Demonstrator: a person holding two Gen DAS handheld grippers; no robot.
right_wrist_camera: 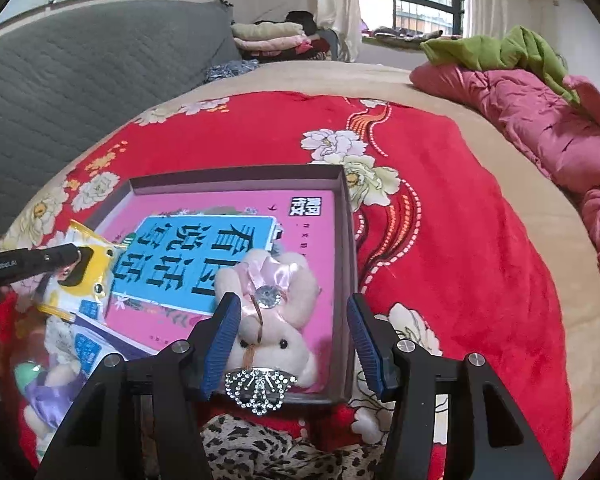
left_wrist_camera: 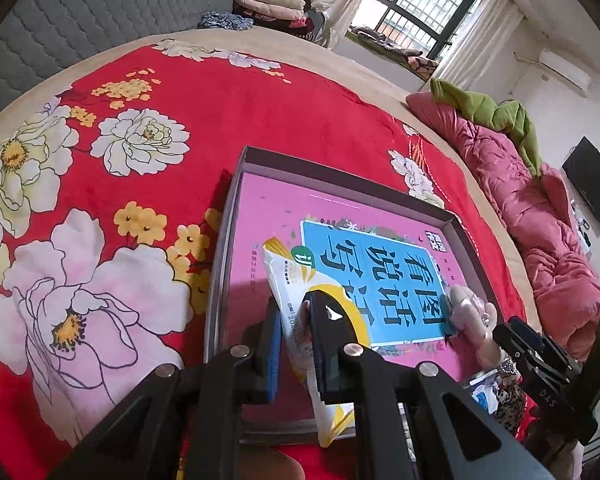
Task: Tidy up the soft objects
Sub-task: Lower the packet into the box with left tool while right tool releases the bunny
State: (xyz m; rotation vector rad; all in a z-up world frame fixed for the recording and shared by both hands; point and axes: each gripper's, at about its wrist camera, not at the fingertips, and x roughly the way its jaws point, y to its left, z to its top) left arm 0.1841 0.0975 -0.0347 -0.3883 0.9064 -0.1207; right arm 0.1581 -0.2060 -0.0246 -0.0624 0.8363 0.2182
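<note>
Left wrist view: the left gripper (left_wrist_camera: 296,344) clamps one white-and-yellow soft packet (left_wrist_camera: 300,280); the right gripper (right_wrist_camera: 292,340), fingers wide apart, straddles one pink plush rabbit (right_wrist_camera: 276,320).

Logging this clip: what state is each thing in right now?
Left gripper: jaws shut on the yellow packet.
Right gripper: jaws open around the plush bunny.
Plush bunny: lying in the box.
Box: open, pink book flat inside.

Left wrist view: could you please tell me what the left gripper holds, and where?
The left gripper is shut on a soft white-and-yellow plastic packet, gripping its near end over the shallow grey box.
</note>
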